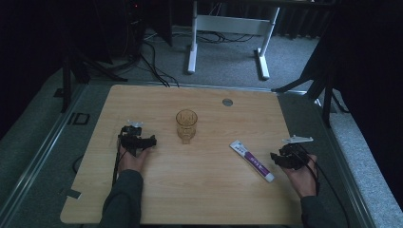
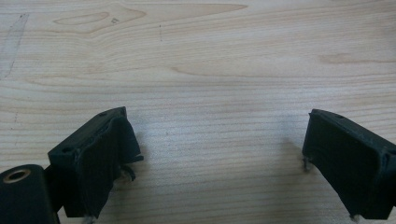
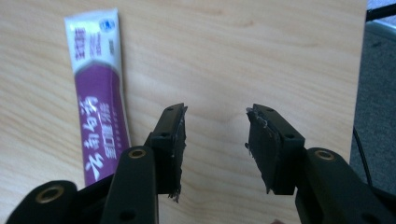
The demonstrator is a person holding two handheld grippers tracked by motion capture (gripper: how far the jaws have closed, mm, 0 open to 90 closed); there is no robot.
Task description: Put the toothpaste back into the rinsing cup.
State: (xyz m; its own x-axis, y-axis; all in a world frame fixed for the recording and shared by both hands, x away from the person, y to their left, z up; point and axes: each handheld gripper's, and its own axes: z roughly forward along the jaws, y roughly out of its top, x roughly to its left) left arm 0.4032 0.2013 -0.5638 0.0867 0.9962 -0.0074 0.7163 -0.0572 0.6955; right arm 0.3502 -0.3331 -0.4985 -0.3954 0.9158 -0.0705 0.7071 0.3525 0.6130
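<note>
Dim room; grey carpet [image 1: 228, 61]; white desk frame [image 1: 228, 28]

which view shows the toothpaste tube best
The right gripper view: the toothpaste tube lies close up, purple label readable, left of the open right tongs. The high view shows it whole but small.
</note>
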